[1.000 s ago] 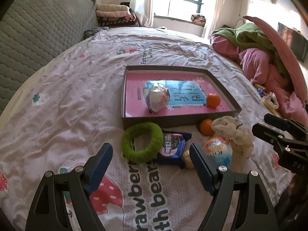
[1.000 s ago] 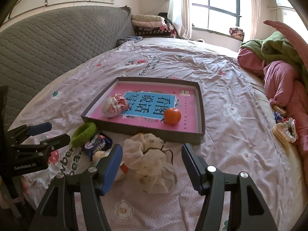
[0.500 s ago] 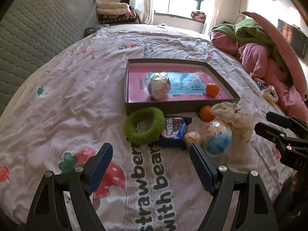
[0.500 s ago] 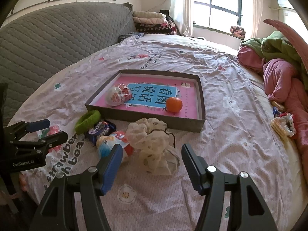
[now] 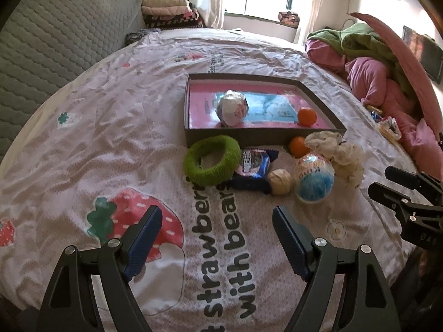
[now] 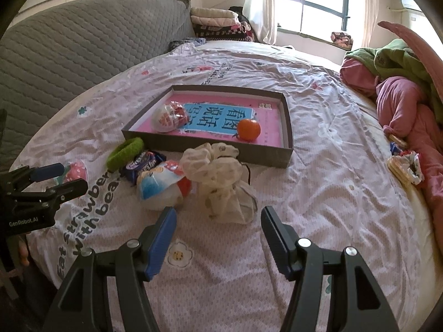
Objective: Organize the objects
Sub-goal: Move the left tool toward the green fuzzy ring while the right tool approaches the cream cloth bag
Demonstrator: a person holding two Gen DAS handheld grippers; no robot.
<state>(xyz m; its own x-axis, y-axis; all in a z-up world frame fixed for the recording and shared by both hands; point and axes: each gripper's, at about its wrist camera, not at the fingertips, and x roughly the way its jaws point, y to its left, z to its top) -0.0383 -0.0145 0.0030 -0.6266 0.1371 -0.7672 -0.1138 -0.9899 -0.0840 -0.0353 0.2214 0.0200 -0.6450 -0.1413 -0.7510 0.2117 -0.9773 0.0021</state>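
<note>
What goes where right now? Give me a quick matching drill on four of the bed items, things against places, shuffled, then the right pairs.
Things:
1. fuzzy green yarn ring
2. cream drawstring cloth pouch
3. orange tangerine with a green stem
4. blue foil snack packet

Places:
A. inside the shallow grey box
B. against the box's left front corner
C. straight ahead of the right claw
D. between the ring and a small cream ball

Pairs: 1-B, 2-C, 3-A, 4-D
</note>
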